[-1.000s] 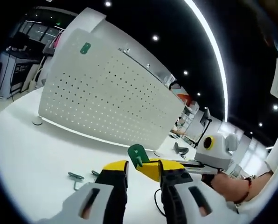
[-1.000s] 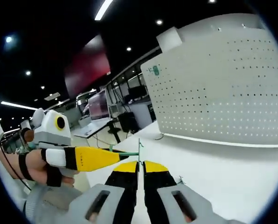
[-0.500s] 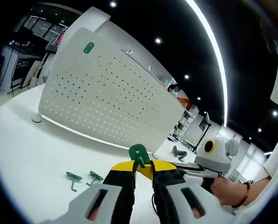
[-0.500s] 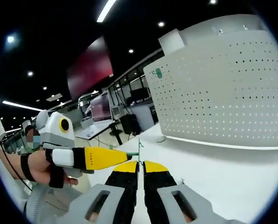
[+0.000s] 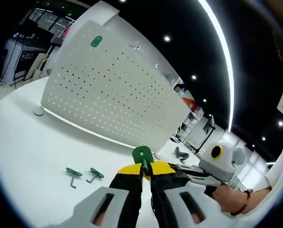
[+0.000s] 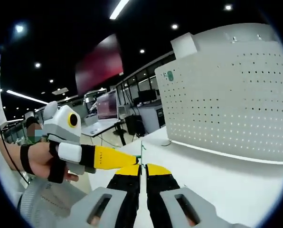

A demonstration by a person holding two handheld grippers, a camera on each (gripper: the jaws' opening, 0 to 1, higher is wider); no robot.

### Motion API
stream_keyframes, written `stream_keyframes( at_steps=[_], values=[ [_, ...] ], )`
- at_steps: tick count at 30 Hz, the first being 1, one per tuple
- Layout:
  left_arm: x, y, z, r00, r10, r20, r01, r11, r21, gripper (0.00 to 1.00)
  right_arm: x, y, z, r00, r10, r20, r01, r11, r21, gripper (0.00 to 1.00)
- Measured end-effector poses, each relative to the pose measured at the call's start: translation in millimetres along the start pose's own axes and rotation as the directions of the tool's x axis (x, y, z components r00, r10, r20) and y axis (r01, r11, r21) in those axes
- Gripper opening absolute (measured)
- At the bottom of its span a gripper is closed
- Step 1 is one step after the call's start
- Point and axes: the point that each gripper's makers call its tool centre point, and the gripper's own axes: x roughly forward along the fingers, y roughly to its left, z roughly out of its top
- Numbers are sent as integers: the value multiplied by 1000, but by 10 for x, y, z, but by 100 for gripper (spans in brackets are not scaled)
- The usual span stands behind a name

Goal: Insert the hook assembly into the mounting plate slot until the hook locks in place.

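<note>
Both hand-held grippers are pinching one green hook (image 5: 142, 154); the left hand-held gripper (image 5: 146, 170) is now clamping on it after standing apart, the right hand-held gripper (image 6: 141, 167) staying shut on its edge; handover looks nearly done, the pegboard plate (image 5: 113, 95) well ahead.

Dim hall, bright ceiling strips — fisheye warping at edges.
</note>
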Motion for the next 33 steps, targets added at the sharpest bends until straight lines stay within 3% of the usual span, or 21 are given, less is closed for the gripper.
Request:
stream_keyframes(
  at_steps=[12, 17, 33],
  values=[
    [-11, -4, 10, 1000, -2, 1, 2, 1000, -1, 3, 4, -2, 27, 1000, 0, 0, 0, 1000, -2, 3],
    [-28, -5, 74, 999, 16, 28, -17, 998, 58, 2, -3, -9, 18, 1000, -4, -13, 4, 1000, -14, 5],
    [-19, -89, 201, 999, -10, 54, 5, 995, 101, 2, -118, -92, -15, 999, -42, -30, 42, 999, 1, 6]
  ],
)
